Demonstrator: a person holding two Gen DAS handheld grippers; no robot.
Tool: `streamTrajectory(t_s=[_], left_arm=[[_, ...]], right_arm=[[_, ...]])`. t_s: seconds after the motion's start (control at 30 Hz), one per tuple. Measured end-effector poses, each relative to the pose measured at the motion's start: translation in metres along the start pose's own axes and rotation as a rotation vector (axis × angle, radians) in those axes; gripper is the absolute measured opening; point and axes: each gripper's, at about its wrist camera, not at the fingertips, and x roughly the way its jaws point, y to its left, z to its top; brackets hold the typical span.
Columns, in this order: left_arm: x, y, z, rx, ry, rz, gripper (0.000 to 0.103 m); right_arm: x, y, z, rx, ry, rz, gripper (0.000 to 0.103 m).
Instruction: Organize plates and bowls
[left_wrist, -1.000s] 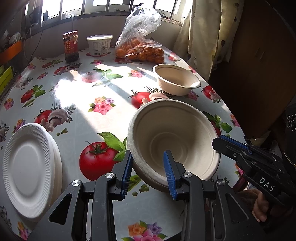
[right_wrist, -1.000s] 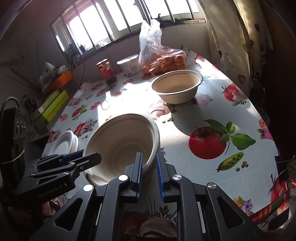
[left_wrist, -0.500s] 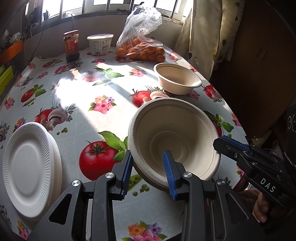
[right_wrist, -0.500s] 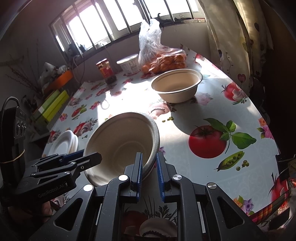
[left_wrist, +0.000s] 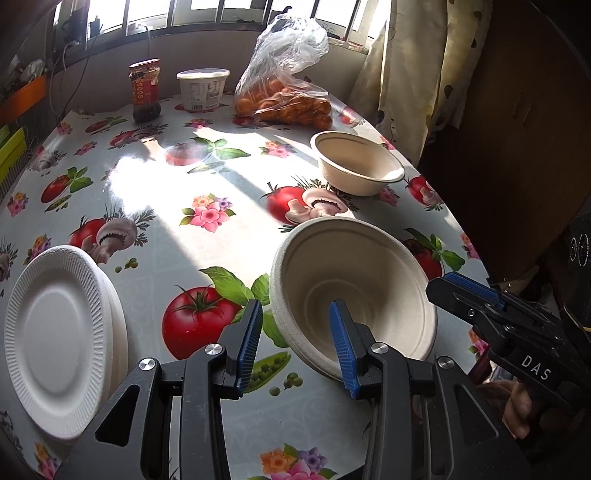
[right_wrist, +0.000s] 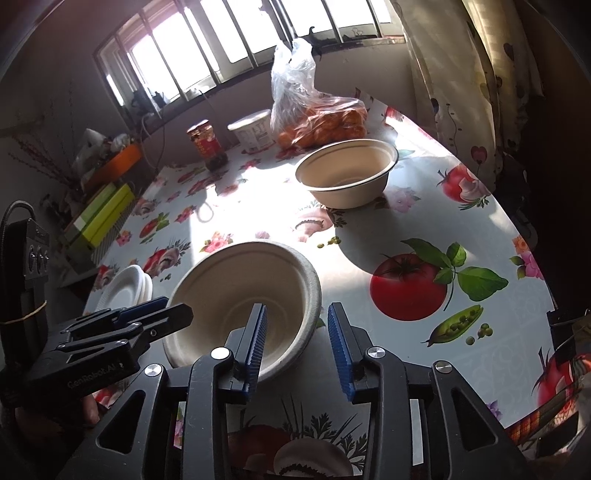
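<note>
A beige paper bowl sits near the table's front edge, tipped a little toward me. Its near rim lies between the fingers of my left gripper, whose jaws are opening; the outer pad stands clear of the rim. My right gripper straddles the bowl's other rim, jaws opening, the right pad apart from it. A second bowl stands farther back. A stack of white plates lies at the left.
A plastic bag of oranges, a white tub and a dark jar stand along the far edge by the window. The flowered tablecloth ends at a rounded right edge beside a curtain.
Both pairs of jaws have widened. The right gripper was shut on the bowl's rim and has let it go. Neither hand has moved.
</note>
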Motion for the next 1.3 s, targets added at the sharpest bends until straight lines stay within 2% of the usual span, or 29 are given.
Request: streamTrajectory(t_s=[0.23,0.4,0.73,0.93,1.07,1.2,1.3], left_arm=[[-0.001,0.013,0.006,-0.032,-0.008,0.005,0.043],[0.011,0.019,0.005,-0.069,0.046,-0.054,0.043],[0.019,0.001,0.011,-0.023,0.062,-0.104,0.043],[0.016,0.009,0.018,-0.047,0.051,-0.094,0.043],[0.008,0.017,0.034,-0.026,0.021,-0.081,0.043],[0.004,0.022,0.064,-0.001,-0.028,-0.054,0.043],[0.010,0.024,0.090,0.004,-0.030,-0.079,0.043]], right_arm=[[0.003,-0.007,0.004,0.022,0.009,-0.002,0.040],[0.008,-0.009,0.002,0.029,0.038,0.006,0.040],[0.009,-0.016,0.005,0.045,0.045,0.000,0.040],[0.007,-0.020,0.011,0.046,0.032,0.000,0.040],[0.000,-0.026,0.025,0.046,0.003,-0.009,0.040],[-0.006,-0.034,0.044,0.034,-0.037,-0.052,0.040],[-0.008,-0.041,0.059,0.034,-0.058,-0.086,0.040]])
